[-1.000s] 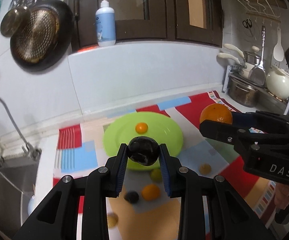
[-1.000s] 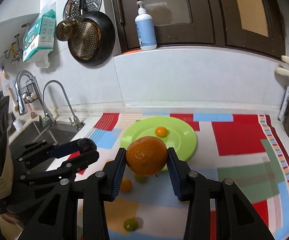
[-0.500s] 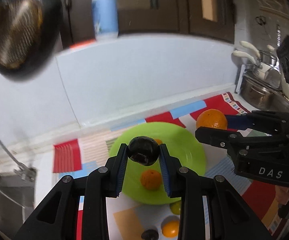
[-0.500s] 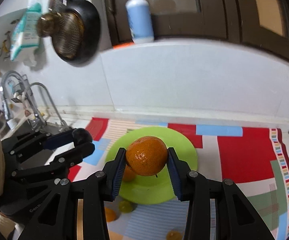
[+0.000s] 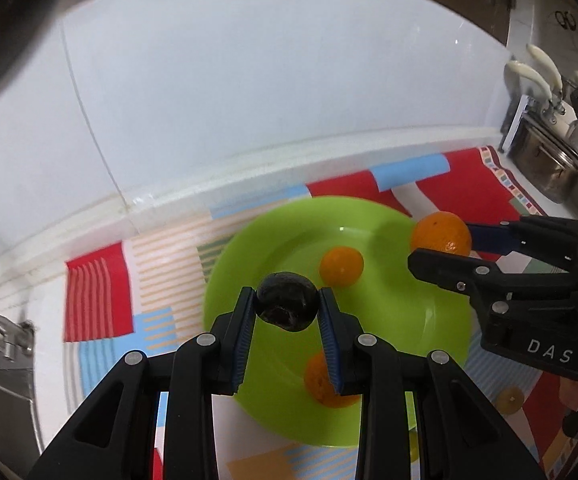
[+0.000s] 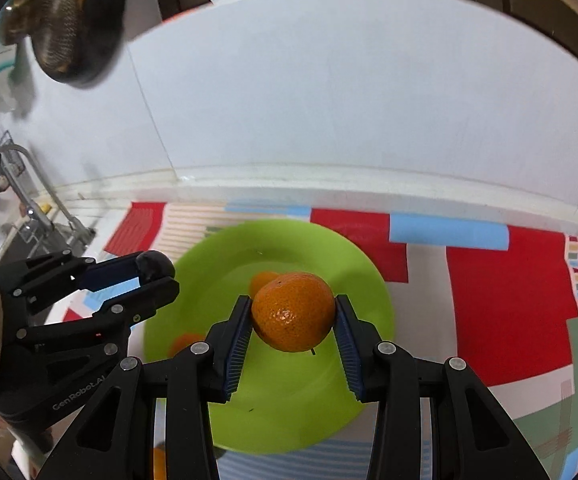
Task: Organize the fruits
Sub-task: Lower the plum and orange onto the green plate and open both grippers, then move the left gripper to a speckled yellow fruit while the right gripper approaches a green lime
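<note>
Left gripper (image 5: 287, 306) clamped on dark round fruit (image 5: 287, 307), lower centre of left wrist view, held above near-left part of green plate (image 5: 429, 320). Right gripper (image 6: 292, 314) clamped on big orange (image 6: 292, 311), centre of right wrist view, over plate middle. Both fruits clear of plate surface. Already on plate: small orange fruit (image 5: 341, 265) mid-plate, second orange fruit (image 5: 321, 378) near front rim, partly hidden behind left finger. Small yellowish fruit (image 5: 509, 399) off plate on patterned mat (image 5: 97, 292), lower right of left view. Beyond plate: white backsplash (image 6: 329, 100) across upper frame. Hanging pan with strainer (image 6: 65, 20) upper left of right view, blurred. Faucet (image 6: 29, 192) at left edge.
</note>
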`<state>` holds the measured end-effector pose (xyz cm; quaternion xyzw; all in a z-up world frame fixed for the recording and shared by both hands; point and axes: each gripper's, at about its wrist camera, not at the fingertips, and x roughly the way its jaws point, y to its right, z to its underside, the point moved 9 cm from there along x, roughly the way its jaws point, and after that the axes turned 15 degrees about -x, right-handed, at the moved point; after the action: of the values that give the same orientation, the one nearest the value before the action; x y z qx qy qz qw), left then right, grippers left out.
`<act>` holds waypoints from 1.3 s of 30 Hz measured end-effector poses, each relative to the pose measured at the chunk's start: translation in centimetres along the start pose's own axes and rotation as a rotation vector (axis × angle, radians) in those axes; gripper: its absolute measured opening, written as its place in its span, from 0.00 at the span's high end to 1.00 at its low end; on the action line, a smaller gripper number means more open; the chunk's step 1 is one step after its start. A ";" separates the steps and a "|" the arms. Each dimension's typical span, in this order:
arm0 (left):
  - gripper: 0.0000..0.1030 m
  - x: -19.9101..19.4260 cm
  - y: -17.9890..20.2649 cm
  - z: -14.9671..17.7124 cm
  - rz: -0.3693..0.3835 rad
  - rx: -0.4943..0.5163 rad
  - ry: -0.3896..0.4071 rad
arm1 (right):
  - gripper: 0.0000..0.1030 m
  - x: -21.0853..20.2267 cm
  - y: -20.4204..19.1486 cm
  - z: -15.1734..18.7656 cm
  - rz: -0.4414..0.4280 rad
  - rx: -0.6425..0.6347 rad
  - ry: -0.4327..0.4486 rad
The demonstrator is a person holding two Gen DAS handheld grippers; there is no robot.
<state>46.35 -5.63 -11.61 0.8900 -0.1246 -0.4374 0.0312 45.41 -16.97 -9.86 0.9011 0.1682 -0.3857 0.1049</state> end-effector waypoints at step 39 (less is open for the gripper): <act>0.40 -14.9 -0.7 3.3 -0.034 -0.011 0.201 | 0.48 -11.7 -5.7 1.5 0.075 -0.039 0.169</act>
<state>35.14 -1.09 -2.26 0.9312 -0.1034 -0.3472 0.0413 34.68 -14.84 -2.68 0.9338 0.1503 -0.3009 0.1223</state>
